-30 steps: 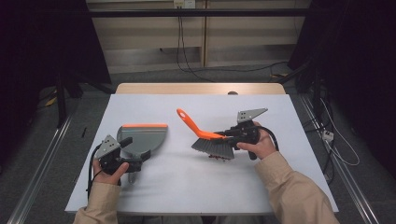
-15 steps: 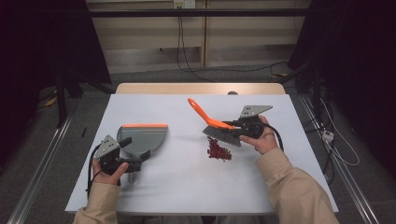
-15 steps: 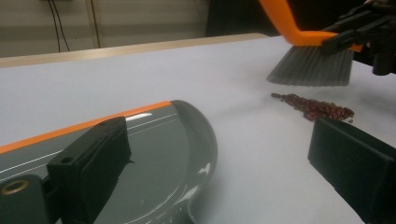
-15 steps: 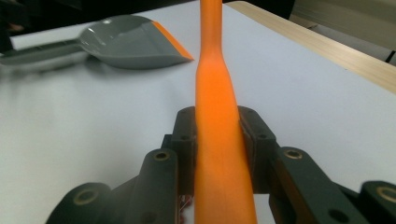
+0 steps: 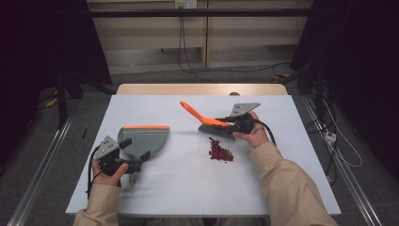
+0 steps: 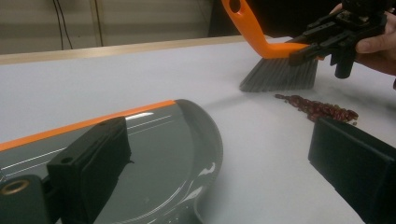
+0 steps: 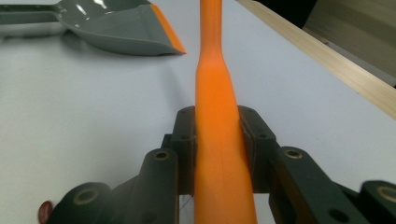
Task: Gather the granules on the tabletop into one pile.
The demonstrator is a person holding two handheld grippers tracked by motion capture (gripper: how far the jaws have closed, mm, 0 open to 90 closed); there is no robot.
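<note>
The brush (image 5: 207, 121) is clamped by its orange handle in the right claw (image 5: 225, 124), bristles just beyond the red beans (image 5: 220, 150) on the worktop (image 5: 188, 183). The dustpan (image 5: 143, 139) is gripped in the left claw (image 5: 136, 162), well apart; short, low strokes toward its orange lip are advised

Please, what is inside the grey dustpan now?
The dustpan looks empty: its grey floor shows only reflections. The red beans lie on the table, near the brush. The left gripper covers the pan's rear part.
</note>
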